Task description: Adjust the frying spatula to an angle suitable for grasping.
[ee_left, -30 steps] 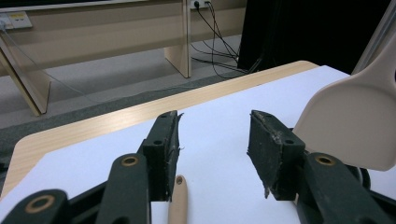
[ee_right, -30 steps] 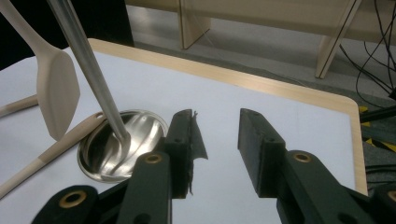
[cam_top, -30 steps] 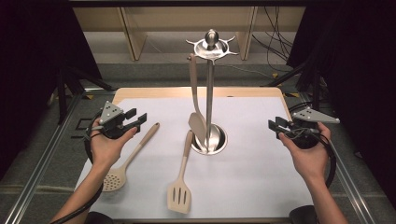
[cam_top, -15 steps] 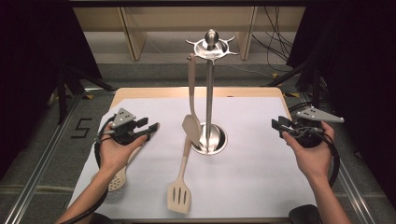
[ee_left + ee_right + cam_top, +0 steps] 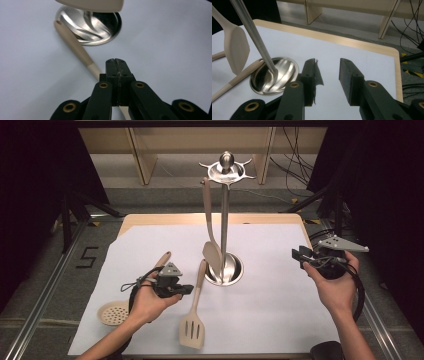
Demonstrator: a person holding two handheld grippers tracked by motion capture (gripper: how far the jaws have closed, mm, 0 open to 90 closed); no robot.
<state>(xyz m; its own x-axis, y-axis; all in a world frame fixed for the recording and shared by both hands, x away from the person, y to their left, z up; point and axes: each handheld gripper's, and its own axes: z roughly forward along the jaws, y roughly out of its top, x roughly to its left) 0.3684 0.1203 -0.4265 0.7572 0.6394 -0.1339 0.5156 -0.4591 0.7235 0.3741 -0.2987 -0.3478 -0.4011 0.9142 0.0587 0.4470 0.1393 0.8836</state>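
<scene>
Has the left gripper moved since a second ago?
Yes. The left gripper has moved right and toward the person, away from the table's left edge, and now sits over the slotted spatula's handle, nearer the rack's round base.

A utensil stand [image 5: 224,270] sits mid-tabletop [image 5: 280,320], with one spatula [image 5: 212,251] hanging from it. A slotted spatula [image 5: 194,322] lies toward the near edge, its handle tip beside the stand's base. A skimmer [image 5: 113,312] lies near the near-left corner.

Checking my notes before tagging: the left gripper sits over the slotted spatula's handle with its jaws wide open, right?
Not quite. The left gripper does sit over the slotted spatula handle, but its jaws are pressed shut, empty, as the left gripper view shows.
</scene>
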